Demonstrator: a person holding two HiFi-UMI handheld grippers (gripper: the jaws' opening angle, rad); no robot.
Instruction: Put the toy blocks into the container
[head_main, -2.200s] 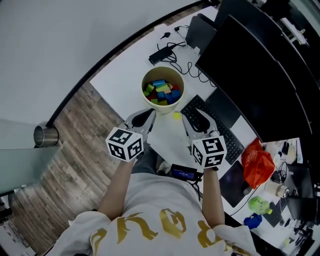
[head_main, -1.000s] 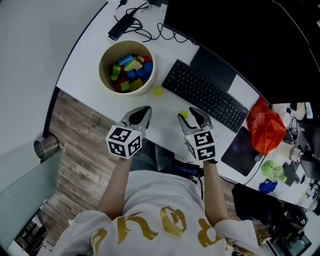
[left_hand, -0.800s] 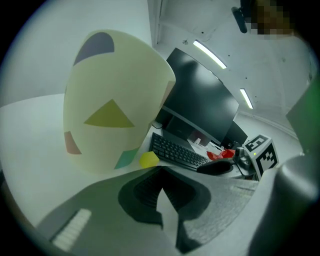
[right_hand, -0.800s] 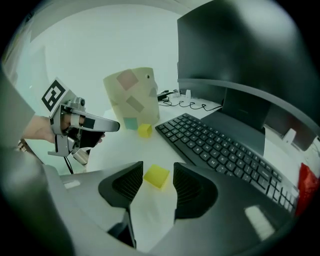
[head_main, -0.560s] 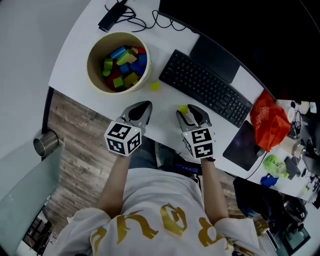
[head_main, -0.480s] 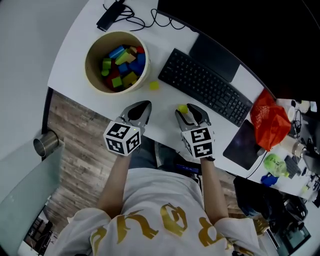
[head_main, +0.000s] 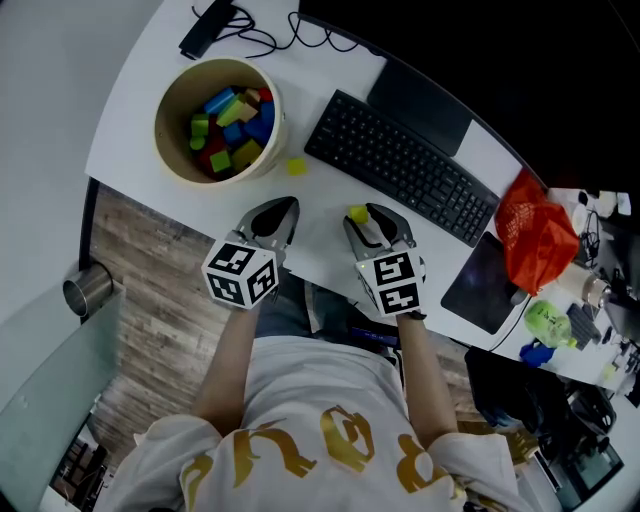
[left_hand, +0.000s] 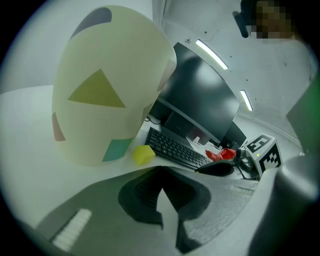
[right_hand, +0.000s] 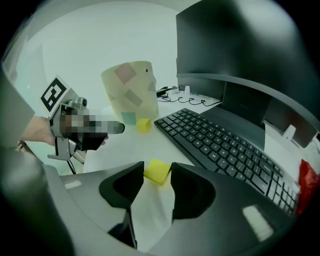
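White desk (head_main: 318, 226) space is being shared by a black keyboard (head_main: 405, 165) and the cream container (head_main: 158, 120), in which coloured blocks (head_main: 228, 125) are being held. One yellow block (head_main: 296, 167) is lying just beside the container. A second yellow block (right_hand: 158, 170) is being bracketed by the right gripper (head_main: 368, 214), whose jaws have just been closing and are not yet clamped on it. The left gripper (left_hand: 161, 187) is being held with jaws together, empty.
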